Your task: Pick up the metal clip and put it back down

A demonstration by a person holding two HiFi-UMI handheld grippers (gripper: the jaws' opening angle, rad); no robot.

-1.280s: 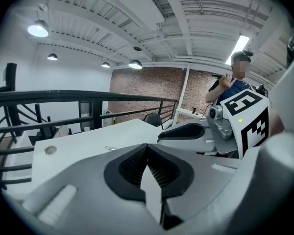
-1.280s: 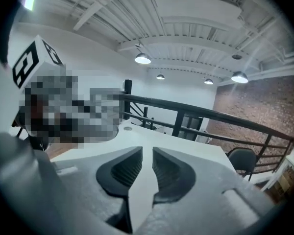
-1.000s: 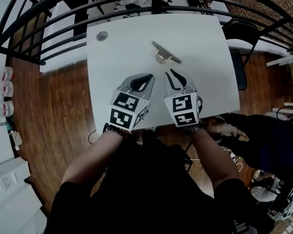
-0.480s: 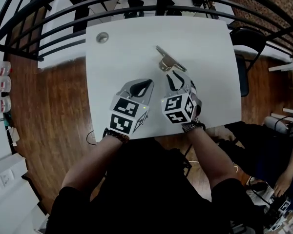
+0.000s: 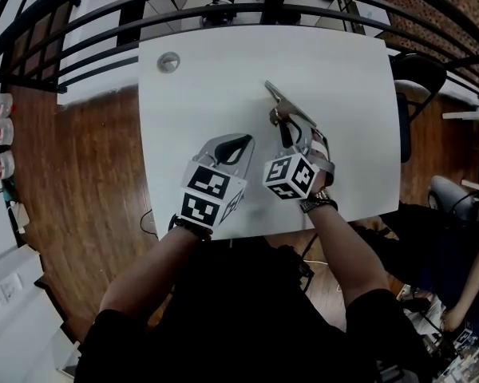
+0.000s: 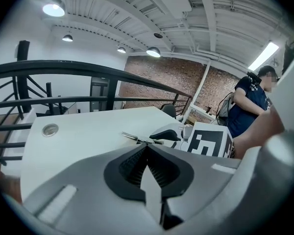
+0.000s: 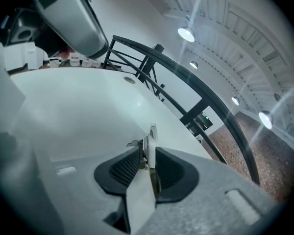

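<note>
The metal clip [image 5: 276,100] lies slantwise on the white table [image 5: 199,94], beyond both grippers. My right gripper [image 5: 288,124] has rolled onto its side and reaches the clip's near end. In the right gripper view the clip [image 7: 150,140] stands edge-on between the ribbed pads [image 7: 126,166], with a gap on either side. Those jaws have just been opening. My left gripper [image 5: 233,144] rests low over the table to the left, shut with nothing in it. In the left gripper view its tips [image 6: 147,147] meet, and the clip [image 6: 136,138] and the right gripper [image 6: 167,135] show ahead.
A round metal grommet [image 5: 168,61] sits in the table's far left corner. A black railing [image 5: 223,10] runs behind the table. A dark chair [image 5: 419,74] stands at the right edge. A person [image 6: 250,102] stands off to the right.
My right gripper has moved forward and down to the clip and rolled onto its side, jaws wider. The left gripper has come down and slightly forward. The clip has stayed where it lay.
</note>
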